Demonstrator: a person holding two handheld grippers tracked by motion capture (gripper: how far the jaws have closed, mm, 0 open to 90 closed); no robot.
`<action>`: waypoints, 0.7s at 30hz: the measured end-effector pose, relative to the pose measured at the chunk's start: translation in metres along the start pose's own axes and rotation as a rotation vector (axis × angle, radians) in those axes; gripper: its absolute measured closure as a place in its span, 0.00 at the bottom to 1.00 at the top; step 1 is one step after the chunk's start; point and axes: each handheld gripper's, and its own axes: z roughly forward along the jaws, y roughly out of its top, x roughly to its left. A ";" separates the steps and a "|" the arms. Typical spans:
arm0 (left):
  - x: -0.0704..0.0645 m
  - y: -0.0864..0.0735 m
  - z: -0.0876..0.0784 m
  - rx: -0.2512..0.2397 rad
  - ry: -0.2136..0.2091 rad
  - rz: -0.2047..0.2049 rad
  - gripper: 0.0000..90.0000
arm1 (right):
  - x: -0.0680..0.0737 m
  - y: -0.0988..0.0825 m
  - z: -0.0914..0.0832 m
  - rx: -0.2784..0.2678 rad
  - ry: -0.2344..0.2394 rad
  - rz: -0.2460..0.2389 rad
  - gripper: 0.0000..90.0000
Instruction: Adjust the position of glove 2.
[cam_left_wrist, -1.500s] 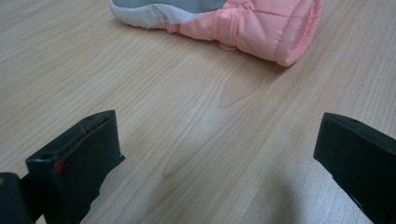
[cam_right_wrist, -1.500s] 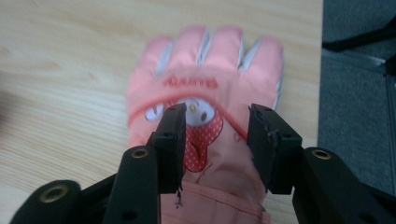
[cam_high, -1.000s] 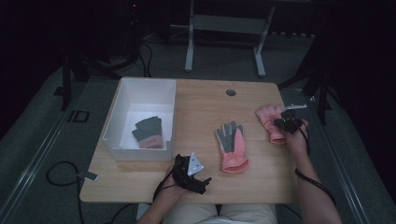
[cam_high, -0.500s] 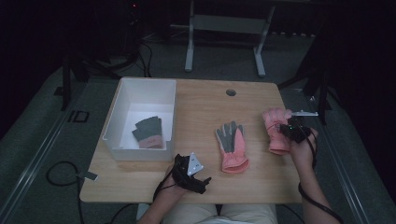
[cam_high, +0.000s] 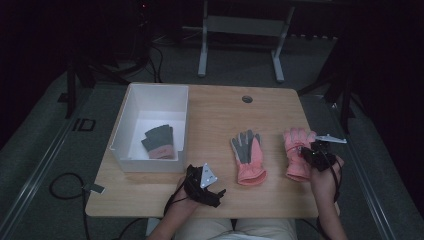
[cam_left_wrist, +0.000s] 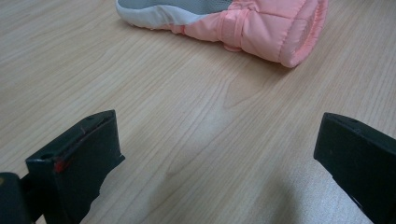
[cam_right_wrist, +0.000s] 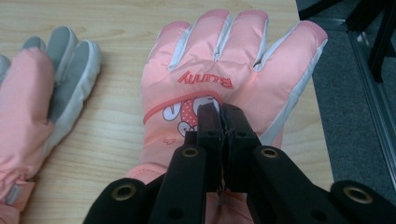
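Judging from how things lie, the work appears to be the gathering of gloves into the open white rectangular box (cam_high: 126, 131) at the left of the light wooden table (cam_high: 220, 112), and it is taken to be about a third done. One small grey knitted glove with a pink cuff (cam_high: 159, 142) is already seen lying on the box floor, toward the near right corner.

Nearer the person's edge, just right of the box, the left gripper (cam_high: 216, 194) is held low over bare wood. Its black jaws are seen spread wide in the left gripper view, with nothing between them; only the cuff end of a glove lies beyond them.

In the middle of the table a padded pink ski glove with a grey palm (cam_high: 248, 156) lies palm up, fingers pointing away from the person, apart from both grippers. It is judged to be untouched so far.

At the right, a matching pink padded glove with a red printed word and cartoon on its back (cam_right_wrist: 219, 79) lies back up near the table's right edge. The right gripper (cam_right_wrist: 220, 112) is clamped tight on it: in the right gripper view the jaws are pressed together over the printed patch, pinching the fabric.

Two gloves are therefore left to be carried to the box, the right one apparently being the step in hand.
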 end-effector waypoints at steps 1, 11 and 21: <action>0.000 0.000 0.000 0.001 -0.001 -0.001 0.00 | 0.001 -0.003 0.002 0.001 -0.004 0.003 0.97; 0.000 0.000 0.000 -0.001 -0.004 0.000 0.00 | 0.010 -0.019 0.030 0.051 -0.010 -0.003 0.95; 0.000 0.000 -0.001 0.004 -0.001 0.004 0.00 | 0.005 -0.020 0.032 0.052 0.016 -0.039 0.87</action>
